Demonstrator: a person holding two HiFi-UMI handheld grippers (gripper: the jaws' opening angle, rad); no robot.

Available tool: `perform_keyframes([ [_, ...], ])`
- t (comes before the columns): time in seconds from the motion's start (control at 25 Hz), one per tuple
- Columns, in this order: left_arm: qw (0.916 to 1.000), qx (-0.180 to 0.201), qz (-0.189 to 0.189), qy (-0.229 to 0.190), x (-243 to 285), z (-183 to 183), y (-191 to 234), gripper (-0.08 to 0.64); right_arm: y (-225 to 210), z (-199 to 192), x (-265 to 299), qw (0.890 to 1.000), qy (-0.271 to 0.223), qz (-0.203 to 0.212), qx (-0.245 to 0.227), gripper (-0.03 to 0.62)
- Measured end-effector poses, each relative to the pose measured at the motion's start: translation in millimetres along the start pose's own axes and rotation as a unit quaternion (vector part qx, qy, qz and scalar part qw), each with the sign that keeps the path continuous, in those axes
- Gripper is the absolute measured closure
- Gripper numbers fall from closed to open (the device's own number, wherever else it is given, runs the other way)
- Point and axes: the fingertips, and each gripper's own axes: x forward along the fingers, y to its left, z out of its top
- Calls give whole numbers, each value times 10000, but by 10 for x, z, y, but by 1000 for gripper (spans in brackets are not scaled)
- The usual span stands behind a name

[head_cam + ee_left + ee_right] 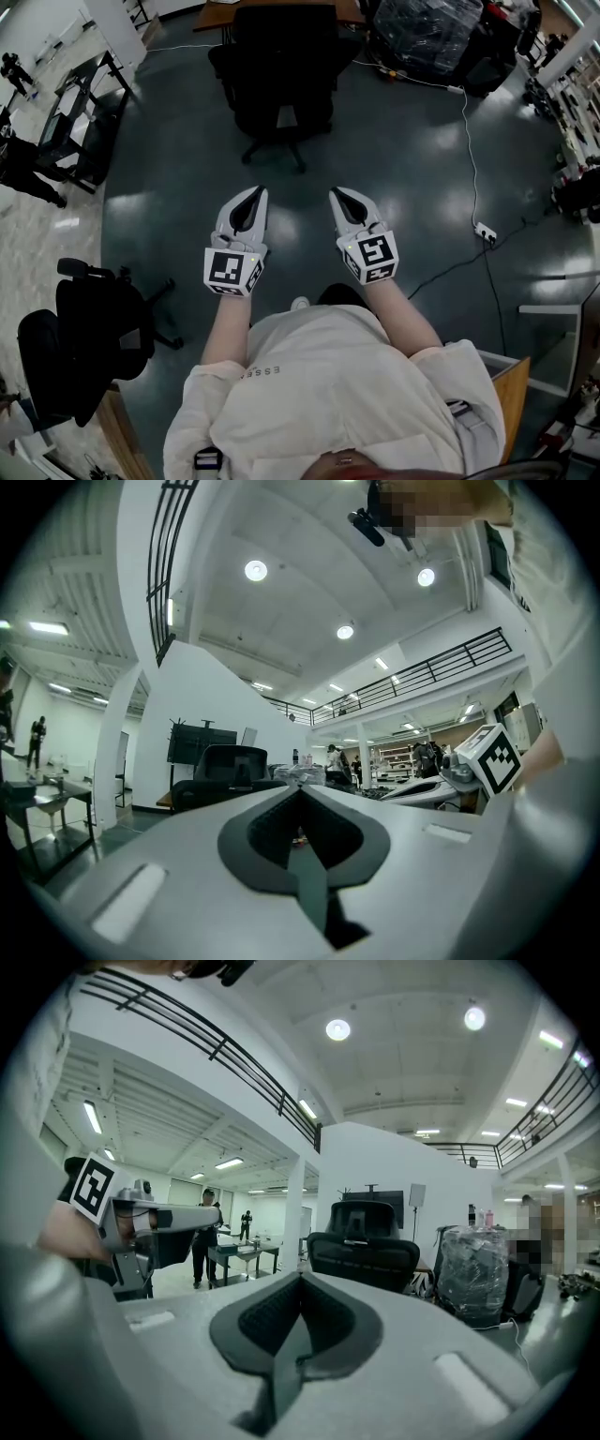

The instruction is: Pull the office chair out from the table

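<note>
A black office chair (279, 70) stands on the dark floor ahead of me, its back toward me and its seat toward a wooden table (217, 13) at the far edge. It also shows ahead in the left gripper view as the chair (228, 769) and in the right gripper view as the chair (364, 1241). My left gripper (257, 192) and right gripper (336, 193) are held side by side, level, a good step short of the chair. Both are shut and hold nothing. Neither touches the chair.
A second black chair (89, 337) stands at my lower left. A plastic-wrapped bundle (427, 33) sits at the far right, with a white cable (469, 141) running to a power strip (486, 231). A dark desk frame (80, 117) stands at the left, a wooden panel (511, 394) by my right side.
</note>
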Motion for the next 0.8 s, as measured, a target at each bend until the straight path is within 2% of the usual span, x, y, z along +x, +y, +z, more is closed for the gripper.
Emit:
perform_keyframes([
  [0.8, 10000, 12, -72, -64, 112, 19, 6, 543, -159, 106, -2, 9997, -140, -144, -169, 601],
])
